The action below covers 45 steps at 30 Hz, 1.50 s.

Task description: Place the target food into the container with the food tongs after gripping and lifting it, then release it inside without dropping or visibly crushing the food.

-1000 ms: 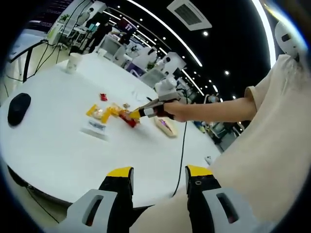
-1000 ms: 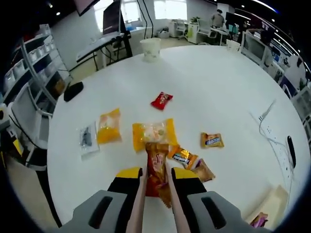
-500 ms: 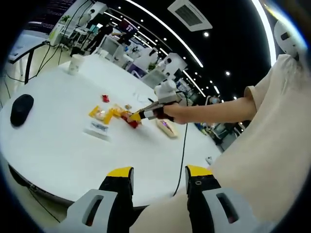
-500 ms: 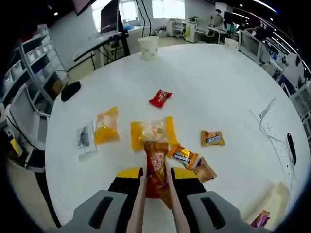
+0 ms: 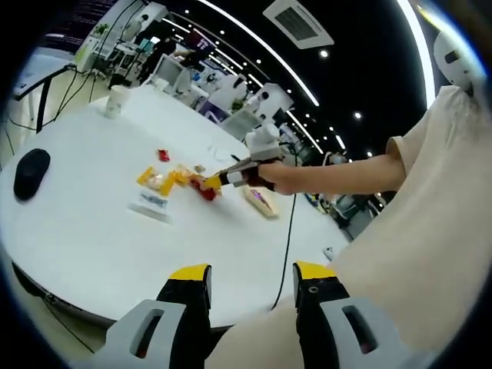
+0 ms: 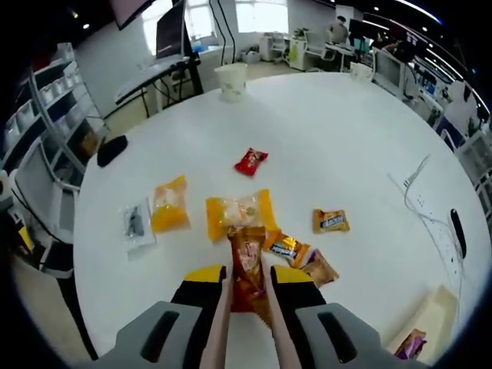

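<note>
Left gripper view: your left gripper (image 5: 250,280) idles, jaws spread, nothing between them. At 12 o'clock, your right gripper (image 5: 217,181) works over the white table (image 5: 92,238).

Right gripper view: the right gripper (image 6: 246,278) squeezes the food tongs (image 6: 219,323), pinching the red-brown snack packet (image 6: 247,265). Step: lift. Next, carry to the container (image 6: 427,327) at 4 o'clock, which holds one wrapped item.

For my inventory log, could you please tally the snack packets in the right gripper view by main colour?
Red or red-brown: 2, the small packet and the one held in the tongs
Yellow: 2
Orange-brown: 3
Clear: 1
Total: 8
</note>
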Tool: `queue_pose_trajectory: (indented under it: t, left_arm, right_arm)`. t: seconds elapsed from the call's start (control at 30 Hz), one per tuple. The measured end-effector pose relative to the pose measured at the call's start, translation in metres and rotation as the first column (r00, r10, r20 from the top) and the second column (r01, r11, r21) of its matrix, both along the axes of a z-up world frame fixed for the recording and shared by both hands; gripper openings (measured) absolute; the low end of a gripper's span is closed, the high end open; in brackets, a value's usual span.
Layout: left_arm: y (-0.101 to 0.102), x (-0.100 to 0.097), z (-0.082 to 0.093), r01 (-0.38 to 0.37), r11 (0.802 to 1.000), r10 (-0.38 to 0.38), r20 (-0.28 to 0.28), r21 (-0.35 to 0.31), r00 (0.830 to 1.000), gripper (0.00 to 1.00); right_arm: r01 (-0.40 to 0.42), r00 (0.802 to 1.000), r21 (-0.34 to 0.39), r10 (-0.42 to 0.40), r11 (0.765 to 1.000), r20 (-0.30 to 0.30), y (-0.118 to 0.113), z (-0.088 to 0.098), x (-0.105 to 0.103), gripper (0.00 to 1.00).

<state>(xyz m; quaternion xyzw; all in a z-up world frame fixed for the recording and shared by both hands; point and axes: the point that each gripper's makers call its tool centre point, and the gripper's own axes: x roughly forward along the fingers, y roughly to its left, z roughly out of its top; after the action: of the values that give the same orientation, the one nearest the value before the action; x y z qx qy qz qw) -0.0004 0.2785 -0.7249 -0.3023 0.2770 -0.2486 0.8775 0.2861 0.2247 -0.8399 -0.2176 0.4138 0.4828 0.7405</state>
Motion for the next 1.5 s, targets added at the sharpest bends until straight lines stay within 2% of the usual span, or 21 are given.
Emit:
queue_pose_trajectory:
  t: [0.17, 0.37, 0.57, 0.83, 1.2, 1.5]
  left_arm:
    - [-0.001, -0.001, 0.001, 0.008, 1.0, -0.008, 0.002, 0.004, 1.0, 0.42]
    - [-0.004, -0.006, 0.002, 0.021, 1.0, -0.021, -0.002, 0.008, 1.0, 0.42]
    - [-0.01, -0.007, 0.004, 0.043, 0.999, -0.043, 0.004, 0.012, 0.999, 0.42]
    - [-0.023, -0.004, 0.007, 0.072, 0.997, -0.072, 0.028, 0.008, 0.997, 0.42]
    - [-0.038, -0.007, 0.006, 0.107, 0.994, -0.107, 0.041, 0.0, 0.993, 0.41]
    - [-0.046, -0.005, 0.01, 0.138, 0.99, -0.138, 0.059, 0.002, 0.989, 0.42]
  right_arm:
    - [0.015, 1.0, 0.008, -0.015, 1.0, -0.018, -0.003, 0.0, -0.003, 0.22]
    - [0.03, 0.999, 0.027, -0.03, 0.999, -0.017, -0.005, 0.006, -0.012, 0.22]
    - [0.039, 0.999, 0.05, -0.038, 0.998, -0.011, -0.008, 0.011, -0.011, 0.22]
    - [0.071, 0.997, 0.051, -0.072, 0.996, 0.007, -0.034, 0.016, -0.009, 0.22]
    - [0.112, 0.993, 0.058, -0.114, 0.992, 0.023, -0.063, 0.033, -0.01, 0.22]
    - [0.144, 0.988, 0.075, -0.148, 0.987, 0.05, -0.078, 0.059, -0.023, 0.22]
